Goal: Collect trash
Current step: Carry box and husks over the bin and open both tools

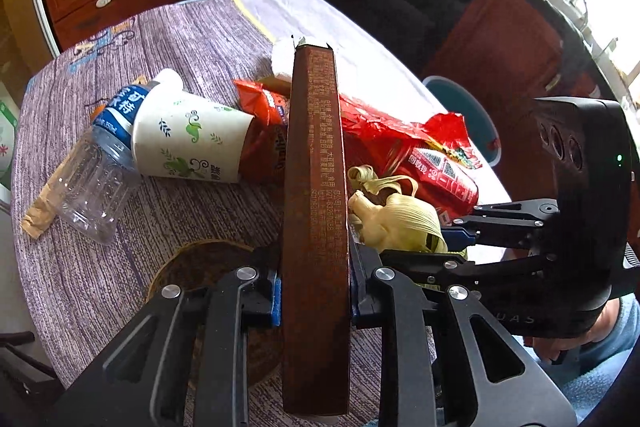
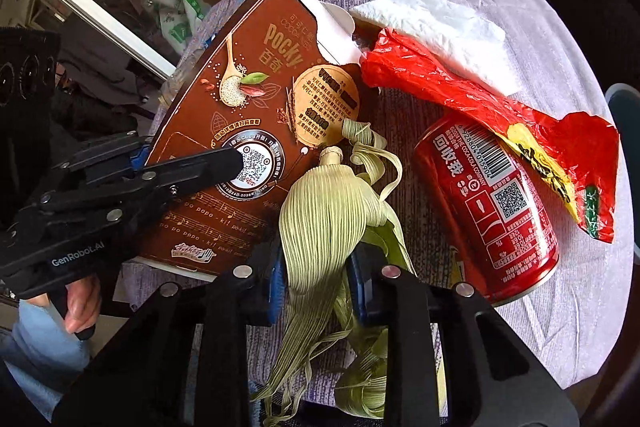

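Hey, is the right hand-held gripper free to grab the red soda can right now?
Probably not yet: the right hand-held gripper is shut on the corn husk. The red soda can lies unobstructed just beside it.

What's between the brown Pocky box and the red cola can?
The pale green corn husk, clamped by the right gripper; clearest in the right wrist view.

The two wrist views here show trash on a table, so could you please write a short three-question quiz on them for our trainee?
1. True or false: the left gripper is shut on the brown Pocky box.
2. What does the right gripper grip: A) the red cola can, B) the corn husk, C) the white tissue?
3. Fill in: in the left wrist view, the paper cup lies on its ____ beside the clear plastic bottle.

Key: 1 true; 2 B; 3 side.
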